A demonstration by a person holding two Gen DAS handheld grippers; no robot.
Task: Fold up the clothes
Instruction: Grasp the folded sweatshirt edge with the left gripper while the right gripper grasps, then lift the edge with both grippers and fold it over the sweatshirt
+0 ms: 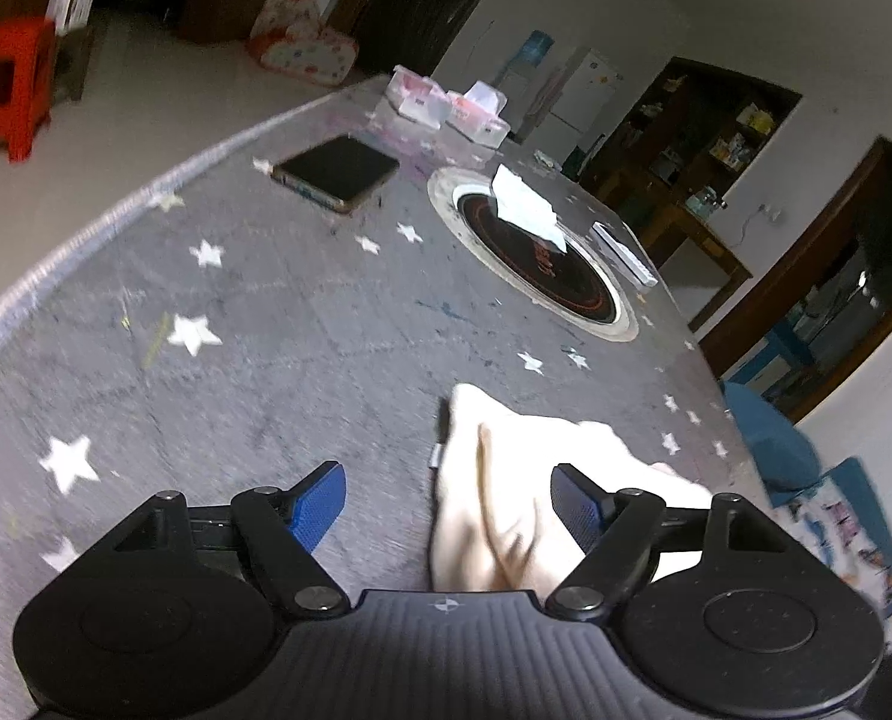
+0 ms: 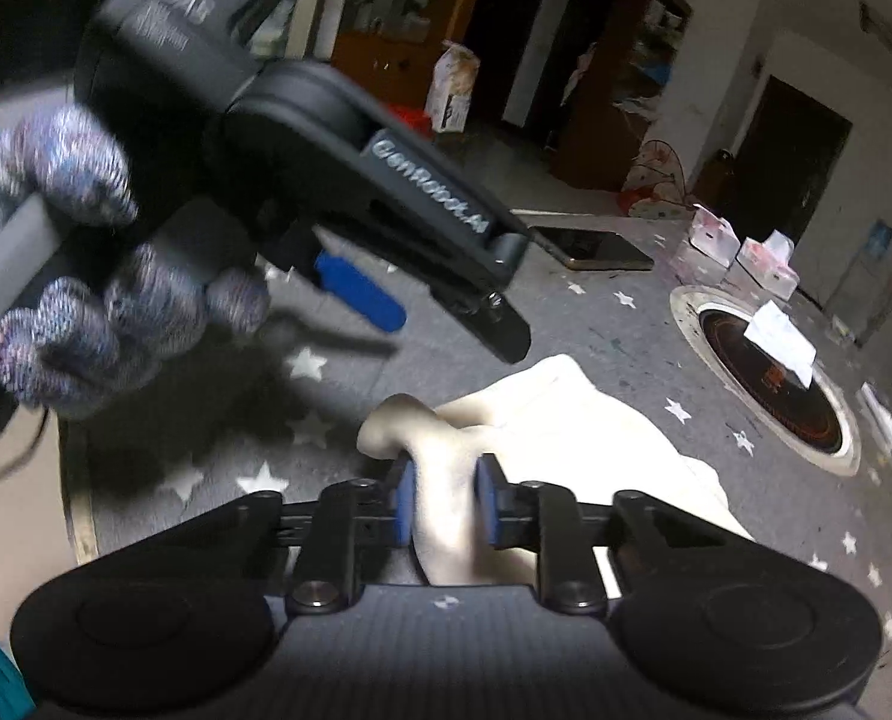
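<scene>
Grey star-printed worktop (image 1: 278, 324) carries a cream garment (image 2: 566, 420), judged light, soft and limp. It is best gripped at an edge: the right gripper (image 2: 446, 501) is clamped on a bunched fold, while the left gripper (image 1: 449, 501) is spread apart above it.

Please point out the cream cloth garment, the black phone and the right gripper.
Cream cloth garment (image 1: 506, 498), left wrist view: middle folds.
Black flat phone (image 1: 337, 170), left wrist view: screen centre.
Right gripper (image 2: 445, 504), right wrist view: between fingertips.

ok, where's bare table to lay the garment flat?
Free: the starred cloth between the cream garment, the phone and the near edge. Crowded: far end, with the hotplate ring under a white paper and tissue boxes.
</scene>
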